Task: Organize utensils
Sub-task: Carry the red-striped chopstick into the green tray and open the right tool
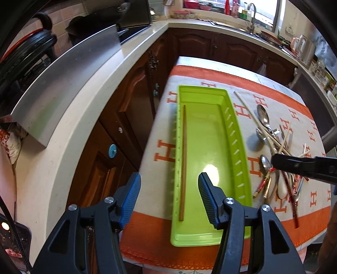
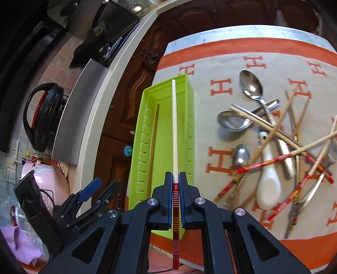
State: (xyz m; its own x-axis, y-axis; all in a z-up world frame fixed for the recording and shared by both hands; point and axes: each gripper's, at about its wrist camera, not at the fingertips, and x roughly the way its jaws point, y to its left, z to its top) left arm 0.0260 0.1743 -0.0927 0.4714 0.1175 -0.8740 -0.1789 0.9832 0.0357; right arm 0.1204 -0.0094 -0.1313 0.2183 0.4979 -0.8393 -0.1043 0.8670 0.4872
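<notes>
A lime-green tray [image 1: 236,130] lies lengthwise on the orange-and-cream cloth, with one brown chopstick [image 1: 182,160] along its left side. My left gripper [image 1: 169,183] is open and empty over the tray's near end. My right gripper [image 2: 175,179] is shut on a pale chopstick with a red striped handle [image 2: 174,126], held above the tray [image 2: 143,134] and pointing along it. The right gripper also shows in the left wrist view [image 1: 273,161] over a utensil pile [image 1: 278,160]. The pile [image 2: 273,143] holds metal spoons, a white ceramic spoon and several chopsticks.
A white countertop [image 1: 69,118] with a steel splash panel curves along the left, dark wooden cabinets [image 1: 130,101] below it. A black kettle [image 2: 42,118] and a pink appliance [image 2: 42,181] stand on the counter. A sink with tap [image 1: 251,16] is at the back.
</notes>
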